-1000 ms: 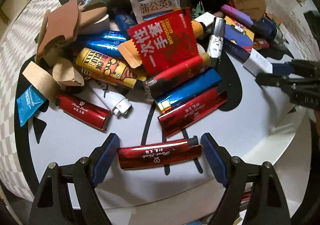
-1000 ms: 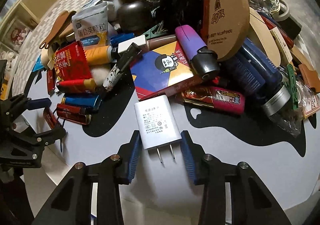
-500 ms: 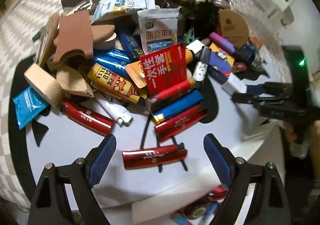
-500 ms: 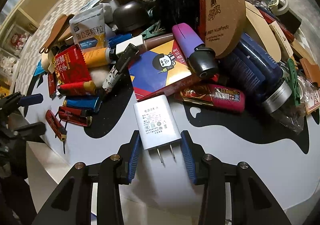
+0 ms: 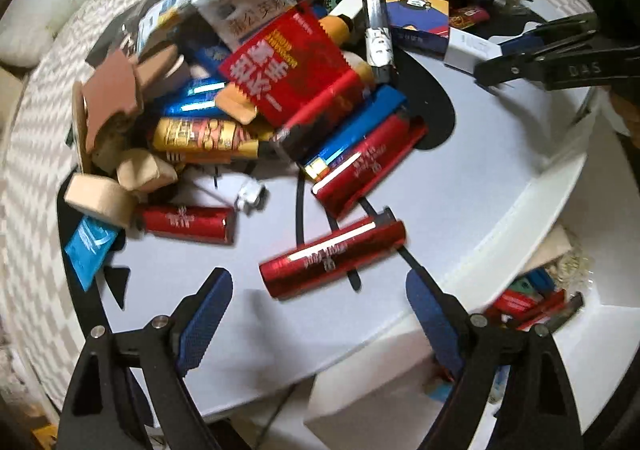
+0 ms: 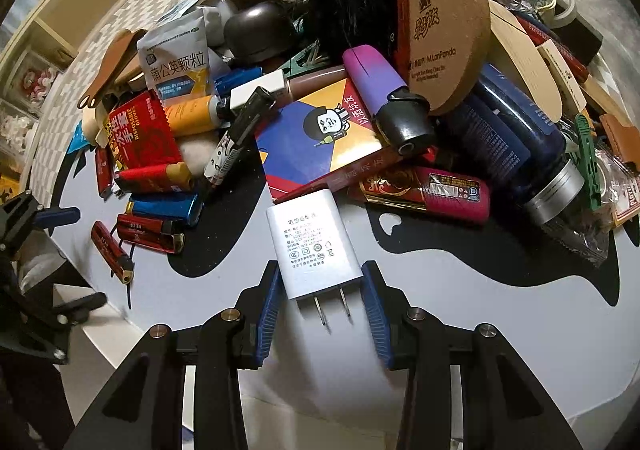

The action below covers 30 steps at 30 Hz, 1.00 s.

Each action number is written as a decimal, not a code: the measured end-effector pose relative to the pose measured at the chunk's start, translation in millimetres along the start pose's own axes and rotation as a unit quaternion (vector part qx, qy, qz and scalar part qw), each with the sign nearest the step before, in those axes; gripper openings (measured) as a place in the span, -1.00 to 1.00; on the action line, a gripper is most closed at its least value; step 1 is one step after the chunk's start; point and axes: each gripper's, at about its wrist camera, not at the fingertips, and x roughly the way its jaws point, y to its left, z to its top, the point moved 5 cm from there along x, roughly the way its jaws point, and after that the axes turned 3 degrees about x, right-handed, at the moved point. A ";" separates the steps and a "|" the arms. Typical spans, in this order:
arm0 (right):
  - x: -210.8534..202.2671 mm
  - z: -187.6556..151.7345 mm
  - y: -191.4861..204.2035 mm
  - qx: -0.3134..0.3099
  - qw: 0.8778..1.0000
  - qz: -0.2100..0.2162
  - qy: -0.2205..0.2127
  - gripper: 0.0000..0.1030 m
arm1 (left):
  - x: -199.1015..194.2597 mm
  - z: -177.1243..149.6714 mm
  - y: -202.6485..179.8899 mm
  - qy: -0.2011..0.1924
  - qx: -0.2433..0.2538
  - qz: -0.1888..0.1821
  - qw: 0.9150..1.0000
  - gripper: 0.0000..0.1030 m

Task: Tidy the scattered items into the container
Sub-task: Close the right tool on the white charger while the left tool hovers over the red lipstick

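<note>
I'm holding my left tongs (image 5: 316,304) apart over the red lighter (image 5: 334,258) on the table (image 5: 460,186) — its long axis slanting across the gap; my right tongs (image 6: 320,300) are clamping the white charger (image 6: 314,248).

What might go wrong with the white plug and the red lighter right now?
The right gripper squeezes only the lower sides of the white charger, so it might twist or slip out when lifted. The left gripper is wide open and the nearest red lighter lies slanted, not squarely between its pads, so closing may nudge it toward the table edge.
</note>
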 end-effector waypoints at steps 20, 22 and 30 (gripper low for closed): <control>-9.5 7.9 -17.0 0.003 1.000 0.005 0.003 -0.20 | -4.7 9.6 23.6 -0.010 -0.008 -0.048 0.999 0.65; -10.7 8.9 -18.8 0.004 1.000 0.005 0.003 -0.20 | -2.1 4.5 24.3 0.005 0.003 -0.050 0.999 0.65; -15.6 13.2 -27.3 0.007 1.000 0.007 0.005 -0.20 | 19.5 2.6 26.4 0.044 0.008 -0.029 0.999 0.68</control>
